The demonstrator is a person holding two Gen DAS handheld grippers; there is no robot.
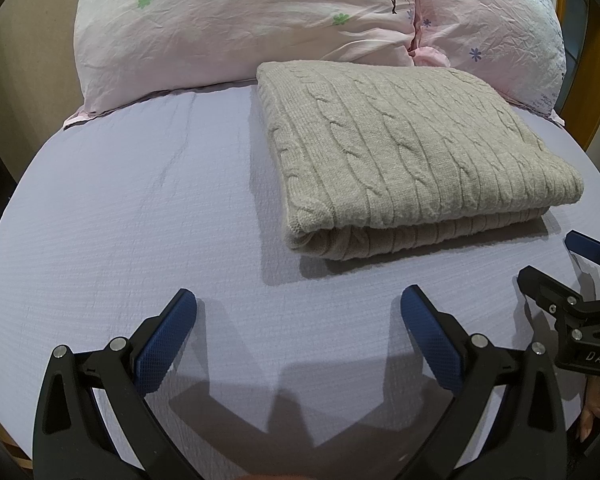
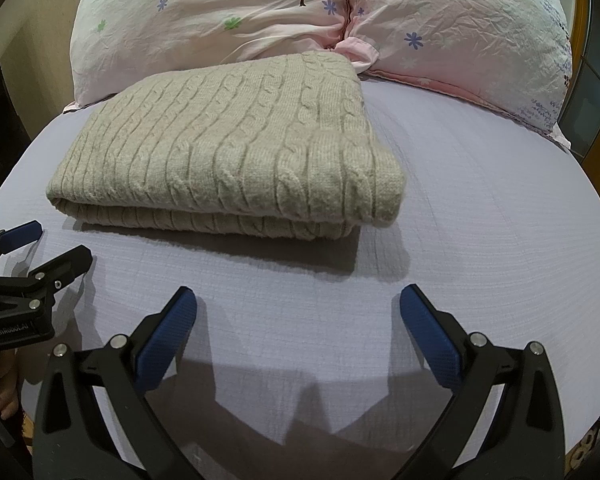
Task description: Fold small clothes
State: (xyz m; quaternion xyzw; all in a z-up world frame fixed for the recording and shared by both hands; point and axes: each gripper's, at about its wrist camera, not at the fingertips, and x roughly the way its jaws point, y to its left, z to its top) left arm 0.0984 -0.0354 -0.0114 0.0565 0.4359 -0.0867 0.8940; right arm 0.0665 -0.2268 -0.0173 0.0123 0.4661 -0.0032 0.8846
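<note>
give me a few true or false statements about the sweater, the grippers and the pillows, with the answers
1. The sweater lies folded on the sheet. True.
2. The left gripper is shut on the sweater. False: its jaws stand open over bare sheet, short of the sweater.
3. The right gripper is open and holds nothing. True.
4. The sweater is plain knit and dark blue. False: it is beige cable knit.
5. Two flowered pillows stand behind the sweater. True.
6. The sweater lies on top of the pillows. False: it lies on the sheet in front of them.
</note>
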